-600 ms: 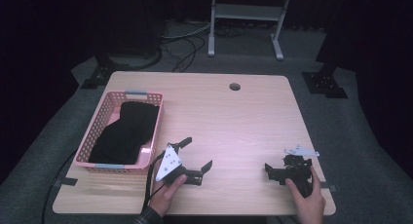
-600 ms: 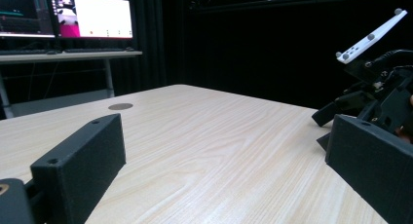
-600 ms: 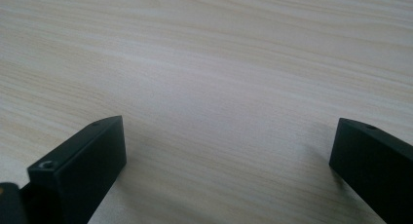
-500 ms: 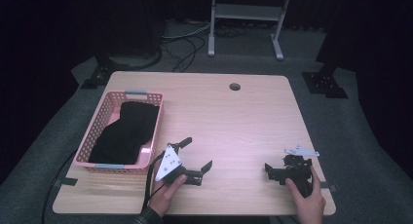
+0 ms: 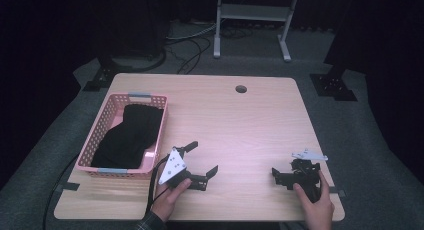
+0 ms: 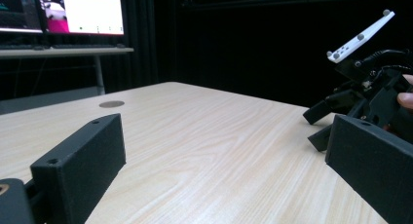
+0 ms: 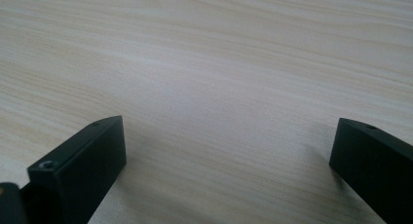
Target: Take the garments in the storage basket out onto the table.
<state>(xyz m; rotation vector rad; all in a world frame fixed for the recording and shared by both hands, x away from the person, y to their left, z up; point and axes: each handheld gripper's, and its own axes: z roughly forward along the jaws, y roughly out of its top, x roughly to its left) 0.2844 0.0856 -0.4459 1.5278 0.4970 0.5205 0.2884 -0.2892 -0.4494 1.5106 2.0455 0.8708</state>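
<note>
The left gripper (image 5: 202, 159) rests on the bench (image 5: 240, 125) with its fingers (image 6: 80, 163) wide apart and nothing between them. The pink basket (image 5: 107, 171) with the black cloth (image 5: 130, 135) sits just beside it. The right gripper (image 5: 280, 176) also has its fingers (image 7: 83, 158) apart.

A light wooden table (image 5: 250, 120) fills the centre of the frame, a pink perforated plastic basket (image 5: 102, 140) holding a black folded cloth (image 5: 129, 135) at its left. Near the lower edge, the left gripper (image 5: 203, 159) rests with fingers (image 5: 190, 146) spread just right of the basket; the right gripper (image 5: 280, 176) lies at lower right, well apart.
</note>
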